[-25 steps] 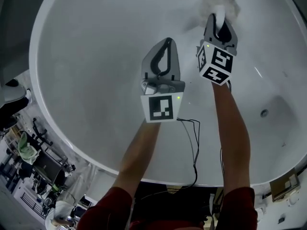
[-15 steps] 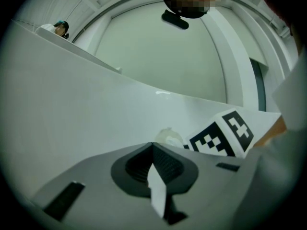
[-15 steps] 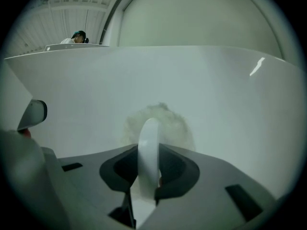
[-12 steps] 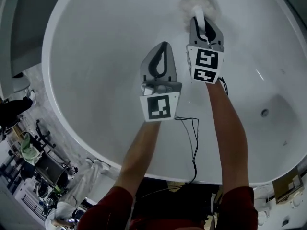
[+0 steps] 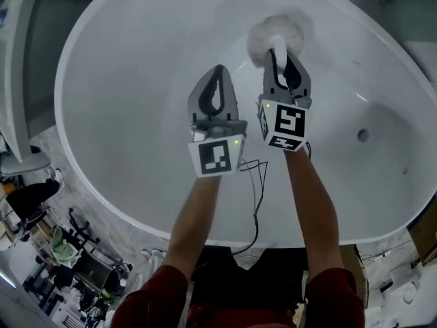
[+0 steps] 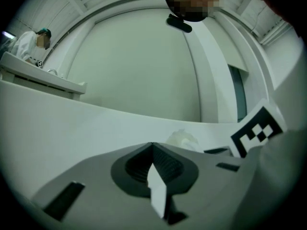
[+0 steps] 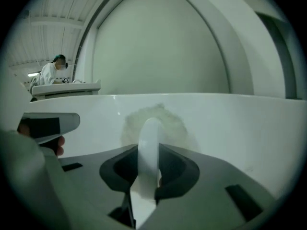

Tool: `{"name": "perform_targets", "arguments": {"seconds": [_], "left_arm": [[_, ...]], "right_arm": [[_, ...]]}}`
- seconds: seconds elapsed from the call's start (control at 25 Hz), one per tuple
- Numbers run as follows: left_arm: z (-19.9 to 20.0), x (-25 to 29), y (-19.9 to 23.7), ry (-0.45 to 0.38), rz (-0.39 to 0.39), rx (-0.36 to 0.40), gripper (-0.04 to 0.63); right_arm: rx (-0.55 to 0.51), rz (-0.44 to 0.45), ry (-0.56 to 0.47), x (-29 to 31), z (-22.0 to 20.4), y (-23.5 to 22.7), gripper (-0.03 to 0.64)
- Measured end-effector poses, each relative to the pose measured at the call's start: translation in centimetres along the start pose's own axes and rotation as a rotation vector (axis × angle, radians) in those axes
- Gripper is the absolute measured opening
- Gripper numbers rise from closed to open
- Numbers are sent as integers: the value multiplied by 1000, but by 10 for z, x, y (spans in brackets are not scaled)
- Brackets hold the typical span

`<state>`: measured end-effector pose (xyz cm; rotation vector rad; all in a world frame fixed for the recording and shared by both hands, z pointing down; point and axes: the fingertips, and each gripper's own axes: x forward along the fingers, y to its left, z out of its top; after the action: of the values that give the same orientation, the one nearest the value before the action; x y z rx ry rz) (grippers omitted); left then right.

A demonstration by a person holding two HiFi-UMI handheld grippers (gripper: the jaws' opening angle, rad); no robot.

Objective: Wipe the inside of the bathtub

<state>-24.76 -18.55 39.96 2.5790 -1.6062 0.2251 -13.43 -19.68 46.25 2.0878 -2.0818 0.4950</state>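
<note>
A large white oval bathtub [image 5: 123, 115] fills the head view. My right gripper [image 5: 282, 52] is shut on the white handle [image 7: 149, 147] of a fluffy white scrubbing pad [image 5: 276, 31], which presses against the tub's far inner wall. In the right gripper view the pad [image 7: 154, 123] shows as a pale round patch on the wall beyond the handle. My left gripper [image 5: 214, 87] hovers just left of the right one, shut and holding nothing. The left gripper view shows its closed jaw tips [image 6: 152, 152] with the pad [image 6: 183, 139] just beyond them.
The tub drain [image 5: 363, 135] lies at the right of the basin. A black cable [image 5: 258, 190] hangs from the grippers over the tub's near rim. Cluttered equipment [image 5: 61, 251] stands on the floor at lower left. A person in white [image 7: 52, 71] is far off in the right gripper view.
The right gripper has dragged the pad leftward and nearer along the tub wall. The left gripper has drifted slightly left. The head view has shifted, so the drain shows further up.
</note>
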Motion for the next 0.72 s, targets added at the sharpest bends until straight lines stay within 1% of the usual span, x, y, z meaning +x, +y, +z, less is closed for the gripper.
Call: {"name": "perform_targets", "arguments": {"seconds": [0.08,0.2,0.32,0.52,0.72], "left_arm": [[13,1,-38,-11,-44,10,15],[28,5,-116,-18,-155,20,15],[34,7,-187,-15,-239,25,15],[36,7,-306,-21,-366,43,15],[30,4,-418,-26,-464,66,15]], "right_arm": [[12,-49,-18,-34,10,-36,92],[11,-155,-58,-90,26,-104,92],[7,-240,-78,-137,32,-166,91],[36,-383,-72,-209,20,-273,92],[57,-506,-70,-273,8,-373,92]]}}
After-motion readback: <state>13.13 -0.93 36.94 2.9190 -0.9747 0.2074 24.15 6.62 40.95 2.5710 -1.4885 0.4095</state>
